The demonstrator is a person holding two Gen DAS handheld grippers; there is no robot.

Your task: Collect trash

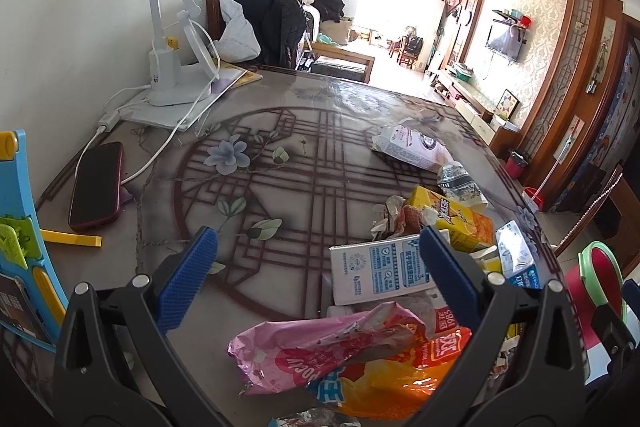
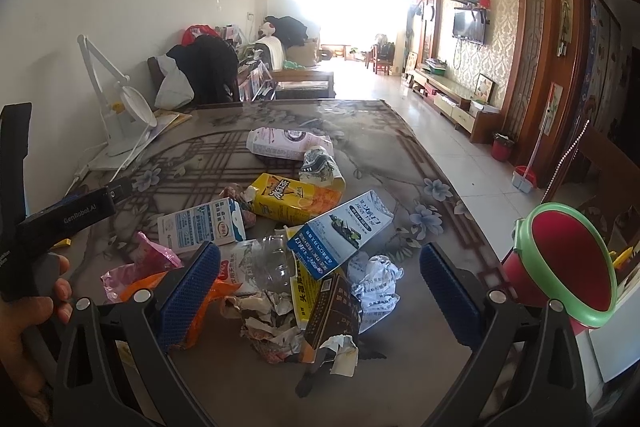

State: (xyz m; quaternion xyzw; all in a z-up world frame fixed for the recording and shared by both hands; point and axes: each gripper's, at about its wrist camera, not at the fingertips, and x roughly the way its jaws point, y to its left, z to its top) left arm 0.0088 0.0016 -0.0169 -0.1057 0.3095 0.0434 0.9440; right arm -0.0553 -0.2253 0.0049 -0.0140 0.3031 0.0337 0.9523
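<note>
Glass-topped floral table (image 2: 400, 163), scattered trash (image 2: 296, 211), tiled floor (image 2: 460, 163)

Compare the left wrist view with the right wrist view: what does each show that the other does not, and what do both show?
Only the left wrist view shows the phone lying on the table and the blue toy at the left edge.

Only the right wrist view shows the clear bottle, the crumpled white paper and a hand holding the other claw's handle.

Both show the yellow box, the pink carton, the white lamp and the red bin.
</note>
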